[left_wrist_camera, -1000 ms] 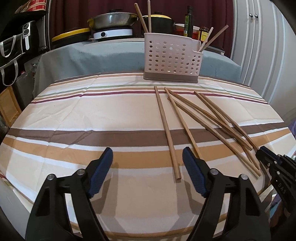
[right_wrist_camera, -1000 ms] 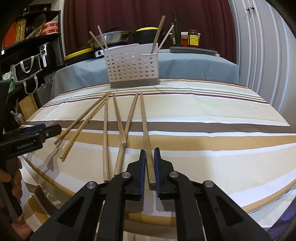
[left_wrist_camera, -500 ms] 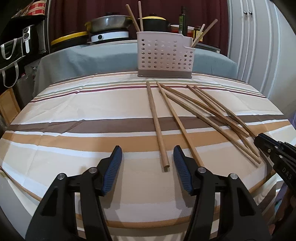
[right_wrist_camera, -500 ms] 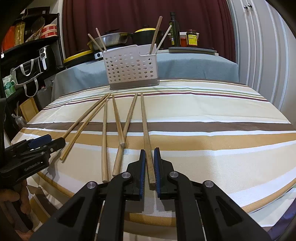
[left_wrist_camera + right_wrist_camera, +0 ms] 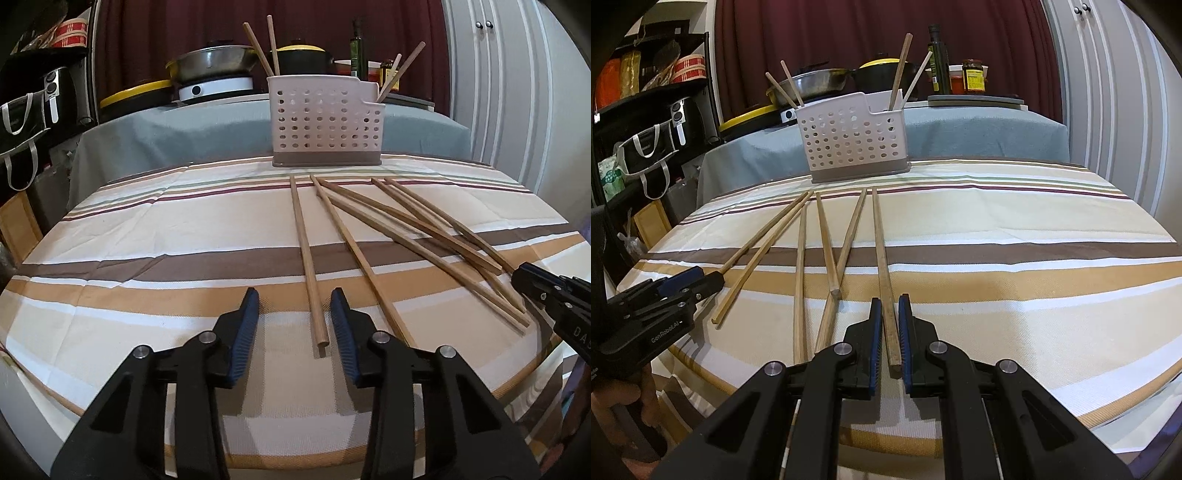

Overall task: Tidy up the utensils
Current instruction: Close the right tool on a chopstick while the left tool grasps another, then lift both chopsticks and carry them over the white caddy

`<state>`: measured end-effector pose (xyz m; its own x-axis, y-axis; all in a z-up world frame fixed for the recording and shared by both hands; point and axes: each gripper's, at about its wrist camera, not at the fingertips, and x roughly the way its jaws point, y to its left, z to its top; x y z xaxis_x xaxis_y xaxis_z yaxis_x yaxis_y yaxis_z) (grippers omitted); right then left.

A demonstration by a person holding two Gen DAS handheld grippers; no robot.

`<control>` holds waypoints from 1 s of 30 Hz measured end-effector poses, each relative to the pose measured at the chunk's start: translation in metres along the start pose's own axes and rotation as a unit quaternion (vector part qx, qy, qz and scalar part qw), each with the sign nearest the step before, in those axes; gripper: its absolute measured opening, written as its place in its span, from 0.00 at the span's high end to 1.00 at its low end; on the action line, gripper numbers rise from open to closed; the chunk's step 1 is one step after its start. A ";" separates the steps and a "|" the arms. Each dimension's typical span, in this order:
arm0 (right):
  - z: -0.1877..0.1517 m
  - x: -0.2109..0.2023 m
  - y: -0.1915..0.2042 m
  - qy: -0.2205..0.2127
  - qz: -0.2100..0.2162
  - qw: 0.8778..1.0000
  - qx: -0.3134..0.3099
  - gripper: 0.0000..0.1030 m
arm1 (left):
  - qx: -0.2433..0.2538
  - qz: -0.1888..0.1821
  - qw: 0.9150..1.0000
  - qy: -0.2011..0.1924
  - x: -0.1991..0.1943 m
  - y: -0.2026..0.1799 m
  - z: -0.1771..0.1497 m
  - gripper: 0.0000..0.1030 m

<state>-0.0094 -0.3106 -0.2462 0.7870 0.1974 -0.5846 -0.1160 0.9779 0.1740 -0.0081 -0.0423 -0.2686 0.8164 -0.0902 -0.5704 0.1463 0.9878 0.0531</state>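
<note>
Several wooden chopsticks [image 5: 373, 258] lie fanned out on the striped tablecloth [image 5: 166, 236]. At the far edge stands a white perforated holder [image 5: 325, 122] with a few chopsticks upright in it. My left gripper [image 5: 294, 314] is open, and the near end of the leftmost chopstick [image 5: 308, 258] lies between its fingers, close to the right pad. My right gripper [image 5: 889, 306] is shut on the near end of the rightmost chopstick [image 5: 881, 243], which rests on the cloth. Each gripper also shows in the other's view: the left gripper [image 5: 701, 280], the right gripper [image 5: 526, 275]. The holder [image 5: 853, 144] stands beyond the chopsticks' far tips.
Behind the table a grey-covered counter [image 5: 221, 129] carries pans, a black pot, bottles and jars. Dark shelves with bags [image 5: 646, 147] stand at the left, white cupboard doors [image 5: 1108, 92] at the right. The table's near edge curves just under both grippers.
My left gripper has shifted right onto the leftmost chopstick's end, and its fingers have narrowed. The right gripper stays shut on its chopstick, almost unmoved.
</note>
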 end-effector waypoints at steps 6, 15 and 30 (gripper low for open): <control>0.000 0.000 -0.002 -0.001 0.006 1.000 0.007 0.90 | -0.016 -0.004 1.000 -0.001 0.000 0.010 0.001 0.88; 0.004 -0.011 0.003 -0.026 0.000 1.000 -0.002 0.93 | -0.017 -0.006 1.000 -0.007 -0.006 0.015 0.005 0.94; 0.026 -0.036 0.009 -0.073 -0.006 0.997 -0.012 0.93 | -0.006 -0.002 0.998 -0.065 -0.043 0.017 0.032 0.94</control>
<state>-0.0235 -0.3110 -0.2032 0.8677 0.1757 -0.4649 -0.1196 0.9818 0.1478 -0.0231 -0.0254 -0.2170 0.8818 -0.1094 -0.4587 0.1440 0.9887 0.0410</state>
